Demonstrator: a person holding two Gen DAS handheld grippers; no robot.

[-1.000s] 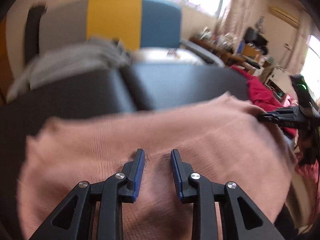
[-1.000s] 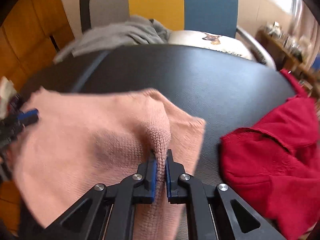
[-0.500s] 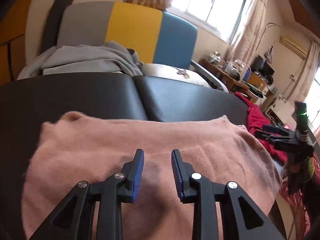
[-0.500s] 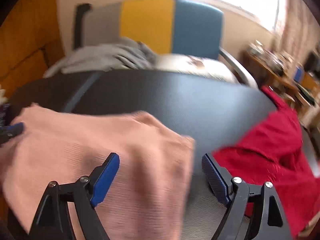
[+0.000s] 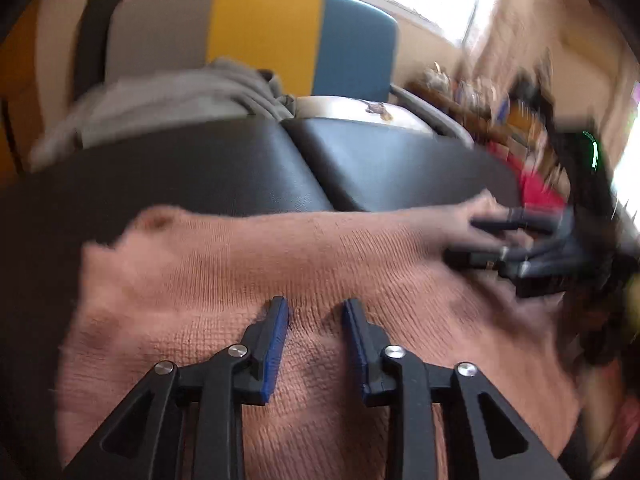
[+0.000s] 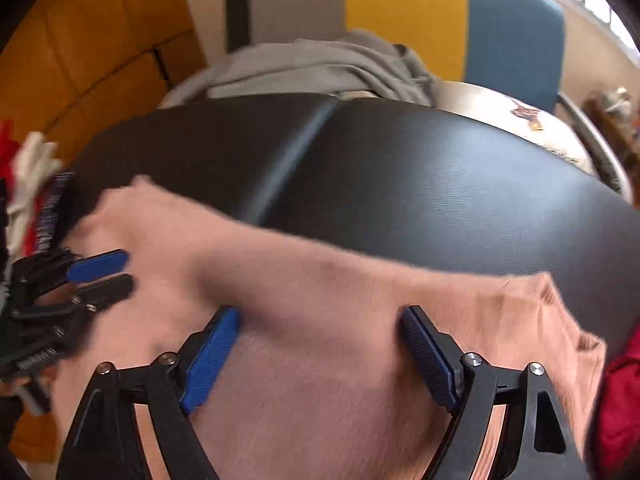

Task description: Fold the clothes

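While the pink sweater lies spread on the black worktop, its long axis runs from side to side, across the line both tools point along. Directly under the right gripper sits its knit; those jaws have just been opening and now stand wide apart, nothing pinched. Over the middle of the cloth the left gripper hovers, jaws narrowly apart, gripping nothing. A red garment lies just beside the sweater's right edge.

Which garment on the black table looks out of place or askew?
The red garment lies bunched at the table's right edge beside the pink sweater. The sweater itself lies fairly flat, with one corner slightly rumpled.
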